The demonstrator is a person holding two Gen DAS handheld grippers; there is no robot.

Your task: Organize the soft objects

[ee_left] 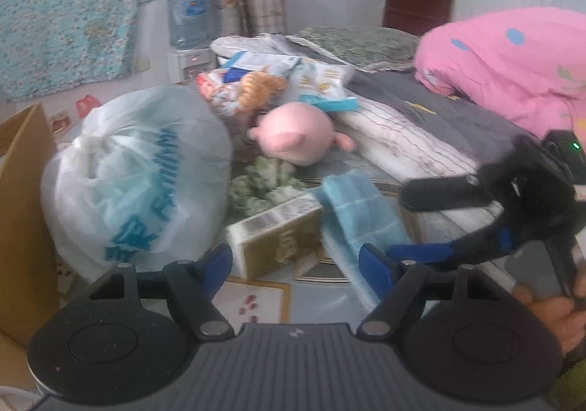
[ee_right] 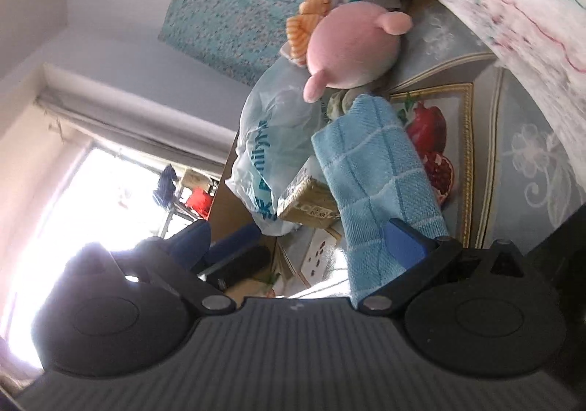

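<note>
A: On the bed, left to right, what do you count?

B: One knotted white plastic bag with blue lettering, one olive tissue pack, one green-and-white bundle too blurred to name, one round pink plush toy, one blue checked towel.

A: Textures?

B: Bag crinkly and translucent, toy smooth and ball-shaped, towel a long waffled strip lying flat beside the boxy pack.

A: The grippers?

B: Left gripper: jaws fairly wide, nothing between them. Right gripper: jaws fully spread and empty, just right of the towel.

A: The room?

B: A bedsheet printed with pomegranates, a pink spotted quilt, one water dispenser, a floral curtain, pale walls.
</note>
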